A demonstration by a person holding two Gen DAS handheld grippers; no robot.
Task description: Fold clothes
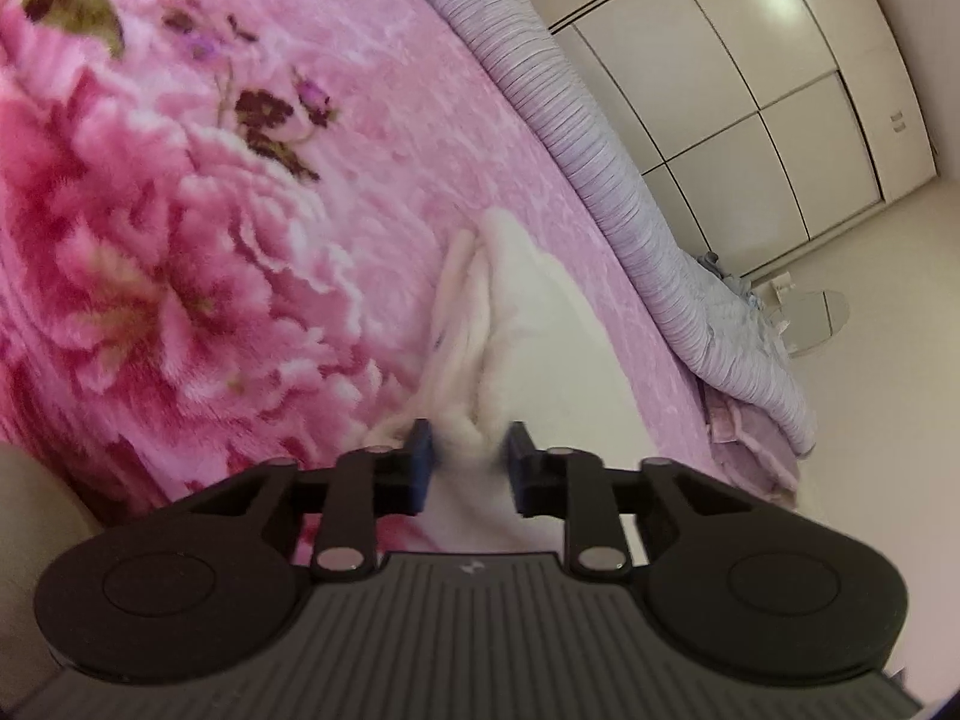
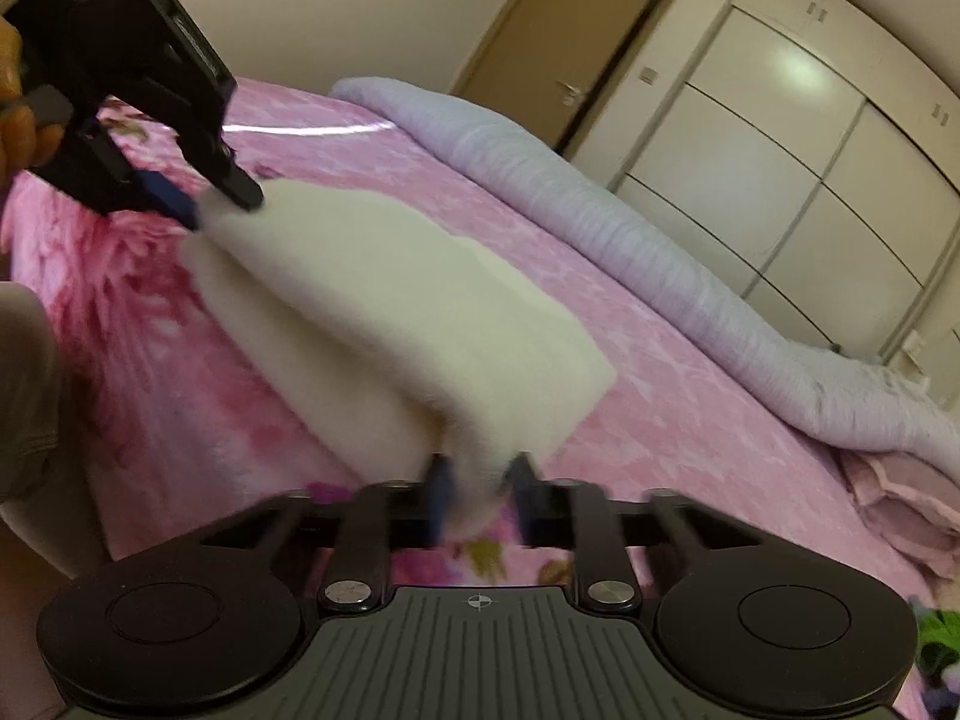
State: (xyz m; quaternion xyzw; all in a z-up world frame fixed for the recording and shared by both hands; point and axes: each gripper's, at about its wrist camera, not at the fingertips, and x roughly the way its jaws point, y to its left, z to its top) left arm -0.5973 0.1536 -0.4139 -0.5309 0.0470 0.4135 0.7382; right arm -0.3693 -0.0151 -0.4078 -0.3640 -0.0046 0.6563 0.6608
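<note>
left gripper (image 1: 465, 459): fingers pinch white fluffy cloth (image 2: 408, 300) corner | right gripper (image 2: 480, 498): fingers pinch its other corner | cloth: middle of frame, lifted over pink flower blanket (image 1: 180, 240) on bed

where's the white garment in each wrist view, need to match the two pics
Left wrist: the white garment runs from lower centre up to mid-frame, bunched between the left gripper fingers.
Right wrist: it spreads across the centre, one corner pinched by the right gripper at the bottom, another by the left gripper at upper left.
Shared landmark: the rolled lilac quilt along the far side of the pink floral blanket.
</note>
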